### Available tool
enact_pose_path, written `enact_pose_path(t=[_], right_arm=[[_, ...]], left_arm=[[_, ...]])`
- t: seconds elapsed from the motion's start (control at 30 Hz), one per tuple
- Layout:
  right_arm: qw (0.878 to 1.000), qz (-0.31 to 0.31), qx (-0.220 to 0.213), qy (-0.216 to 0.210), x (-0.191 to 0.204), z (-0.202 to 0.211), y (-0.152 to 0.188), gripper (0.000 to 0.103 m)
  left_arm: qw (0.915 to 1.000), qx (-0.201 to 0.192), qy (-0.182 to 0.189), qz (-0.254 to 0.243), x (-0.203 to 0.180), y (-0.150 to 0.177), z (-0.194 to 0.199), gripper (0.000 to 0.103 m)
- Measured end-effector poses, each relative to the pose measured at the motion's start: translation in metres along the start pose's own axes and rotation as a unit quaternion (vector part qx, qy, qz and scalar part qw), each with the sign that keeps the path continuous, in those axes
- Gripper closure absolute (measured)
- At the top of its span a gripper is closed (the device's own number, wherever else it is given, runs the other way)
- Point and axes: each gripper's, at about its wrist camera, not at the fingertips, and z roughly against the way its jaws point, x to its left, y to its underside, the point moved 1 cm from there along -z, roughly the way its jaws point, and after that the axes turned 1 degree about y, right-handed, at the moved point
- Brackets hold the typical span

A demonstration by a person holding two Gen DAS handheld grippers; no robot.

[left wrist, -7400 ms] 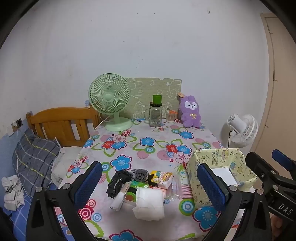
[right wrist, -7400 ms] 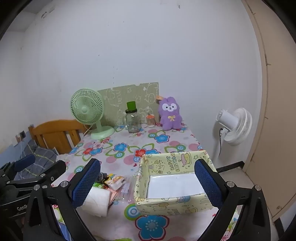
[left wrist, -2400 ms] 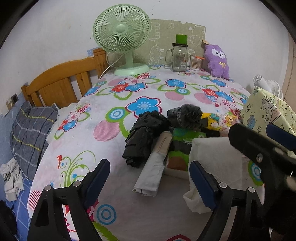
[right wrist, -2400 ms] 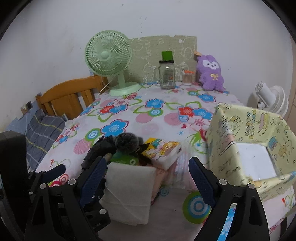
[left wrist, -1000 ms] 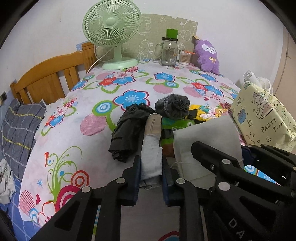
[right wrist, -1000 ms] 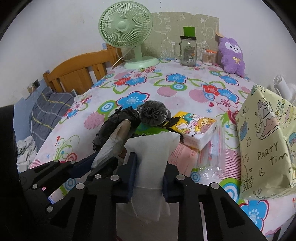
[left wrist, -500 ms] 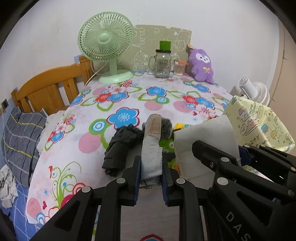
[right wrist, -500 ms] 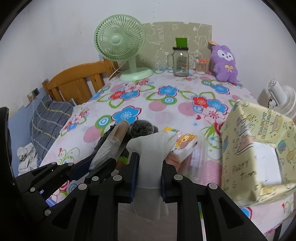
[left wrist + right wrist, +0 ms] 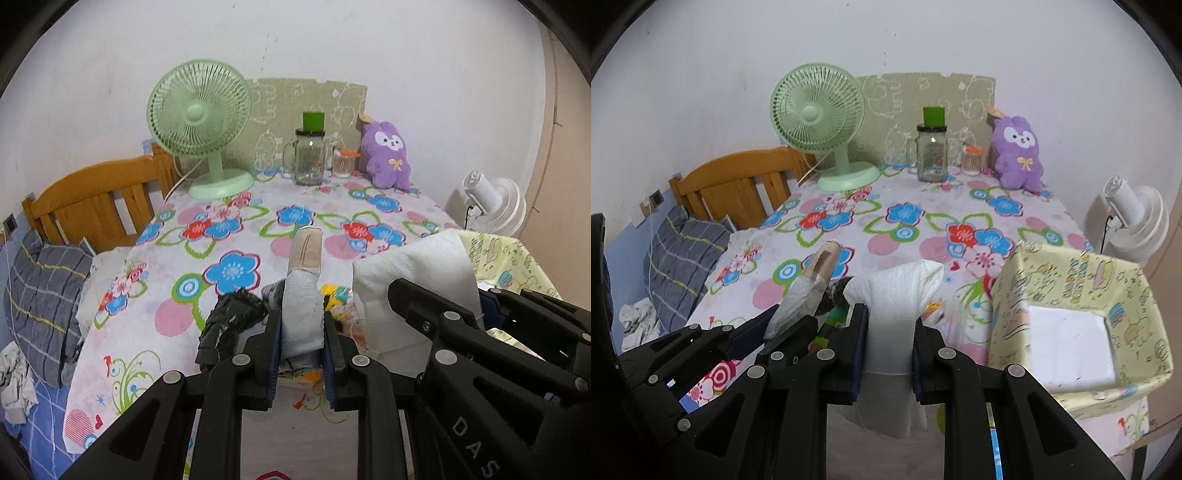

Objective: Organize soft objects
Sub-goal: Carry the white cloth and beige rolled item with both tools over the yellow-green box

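My left gripper (image 9: pixel 302 328) is shut on a grey folded sock with a tan toe (image 9: pixel 303 280), held up above the flowered table (image 9: pixel 236 229). Right beside it my right gripper (image 9: pixel 885 325) is shut on a folded white cloth (image 9: pixel 892 295), which hangs below the jaws. The white cloth (image 9: pixel 410 273) and the right gripper's black frame fill the right side of the left wrist view; the sock (image 9: pixel 812 280) shows at left in the right wrist view. A black crumpled cloth (image 9: pixel 229 325) and a dark grey bundle lie on the table beneath, partly hidden.
A yellow patterned box (image 9: pixel 1082 314) with a white bottom stands open at the right. At the back are a green fan (image 9: pixel 201 122), a glass jar (image 9: pixel 309 155) and a purple plush (image 9: pixel 388 155). A wooden bed frame (image 9: pixel 99 203) and a white floor fan (image 9: pixel 1130 221) flank the table.
Both grippers have risen from the pile, lifting the sock and the white cloth clear of the table. The view now looks further down onto the remaining items.
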Motion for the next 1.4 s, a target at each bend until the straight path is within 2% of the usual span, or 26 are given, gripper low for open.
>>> enact_pose_path(t=[0.37,0.7,1.4], right_arm=[[1.0,-0.007,-0.027,0.005,-0.021,0.028,-0.016,0.08],[0.999,-0.017,-0.042,0.014,-0.05,0.043,-0.027,0.08],[0.996,-0.055,-0.046,0.049,-0.124,0.041,-0.033,0.08]], left_arm=[[0.9996,-0.025,0.003,-0.012,-0.025,-0.02,0.019,0.085],[0.9987,-0.039,0.021,-0.024,-0.053,-0.035,0.024,0.085],[0.9955,-0.034,0.069,-0.055,-0.119,-0.051,-0.004,0.085]])
